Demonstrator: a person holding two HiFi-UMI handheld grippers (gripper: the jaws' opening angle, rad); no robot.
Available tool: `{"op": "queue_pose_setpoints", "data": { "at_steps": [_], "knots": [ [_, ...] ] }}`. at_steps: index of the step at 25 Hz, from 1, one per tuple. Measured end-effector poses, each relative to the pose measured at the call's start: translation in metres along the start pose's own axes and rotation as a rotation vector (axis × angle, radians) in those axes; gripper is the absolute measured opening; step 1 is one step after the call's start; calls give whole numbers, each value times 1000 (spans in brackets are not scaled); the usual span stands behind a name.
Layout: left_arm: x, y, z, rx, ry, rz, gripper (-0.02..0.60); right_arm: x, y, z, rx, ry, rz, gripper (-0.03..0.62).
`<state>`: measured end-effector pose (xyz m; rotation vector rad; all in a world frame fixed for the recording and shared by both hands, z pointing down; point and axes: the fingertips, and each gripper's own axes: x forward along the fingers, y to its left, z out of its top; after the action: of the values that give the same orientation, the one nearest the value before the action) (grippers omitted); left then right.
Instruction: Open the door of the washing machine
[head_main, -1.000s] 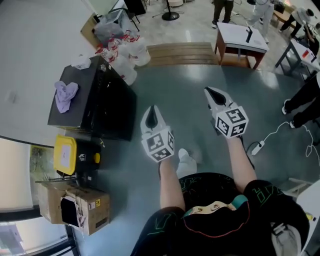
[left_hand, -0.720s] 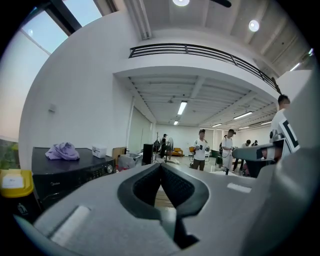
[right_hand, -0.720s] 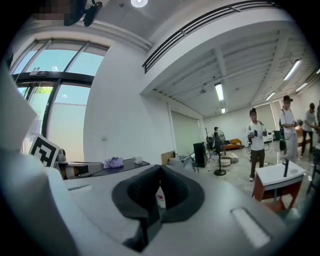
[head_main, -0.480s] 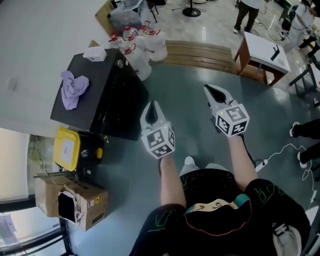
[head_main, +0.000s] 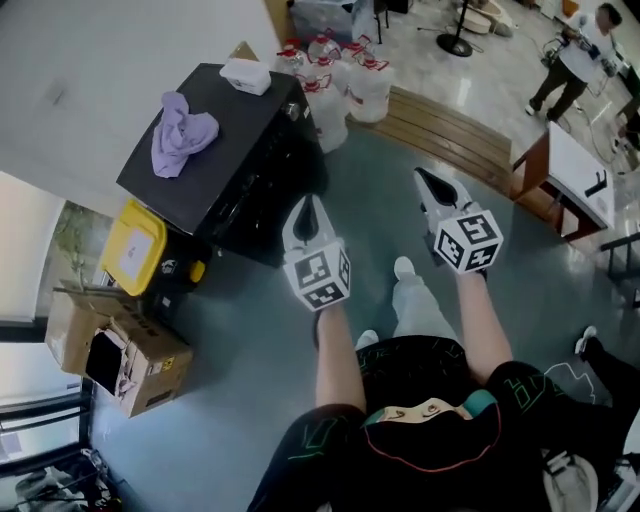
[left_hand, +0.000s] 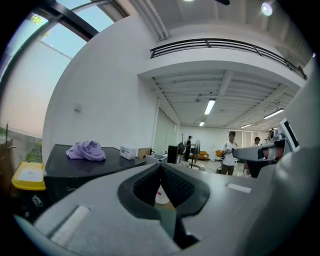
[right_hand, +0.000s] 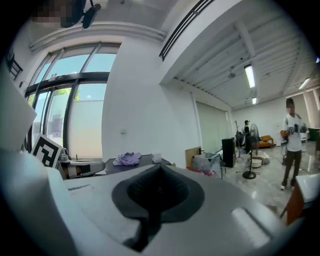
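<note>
A purple cloth (head_main: 183, 133) and a white box (head_main: 245, 75) are laid apart; a yellow lid (head_main: 133, 247) is seen near a cardboard box (head_main: 125, 362).

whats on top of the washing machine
A crumpled purple cloth and a small white box lie on the washing machine. Whatever the cloth covers is hidden.

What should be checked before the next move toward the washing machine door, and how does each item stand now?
1. Left gripper empty, jaws together: ok.
2. Right gripper empty, jaws together: ok.
3. Grippers at the washing machine: not ok, both hang apart from it over the floor.
4. Door handle located: cannot tell, the dark front shows no detail.
5. Purple cloth and white box lie on the machine's top, off the front: ok.
</note>
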<state>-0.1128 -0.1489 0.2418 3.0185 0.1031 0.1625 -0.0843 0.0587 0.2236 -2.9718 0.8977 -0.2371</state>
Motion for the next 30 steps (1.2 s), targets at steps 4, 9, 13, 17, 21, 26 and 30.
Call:
{"op": "queue_pose_setpoints", "data": {
  "at_steps": [4, 9, 13, 17, 21, 26, 30],
  "knots": [
    [25, 28, -2, -6, 16, 129, 11, 63, -4, 1, -5, 26, 130, 3],
    [50, 62, -7, -31, 57, 304, 11, 141, -28, 8, -1, 73, 246, 3],
    [59, 82, -10, -51, 69, 441, 10, 191, -30, 14, -28, 105, 354, 3],
    [59, 92, -16, -81, 73, 557, 10, 227, -11, 18, -61, 124, 485, 3],
    [44, 110, -32, -106, 116, 668, 11, 255, 19, 10, -76, 148, 595, 3],
    [16, 139, -55, -134, 179, 761, 11, 279, 71, -30, -54, 239, 699, 3],
    [9, 168, -84, -167, 222, 783, 11, 290, 114, -64, -82, 301, 758, 3]
  ]
}}
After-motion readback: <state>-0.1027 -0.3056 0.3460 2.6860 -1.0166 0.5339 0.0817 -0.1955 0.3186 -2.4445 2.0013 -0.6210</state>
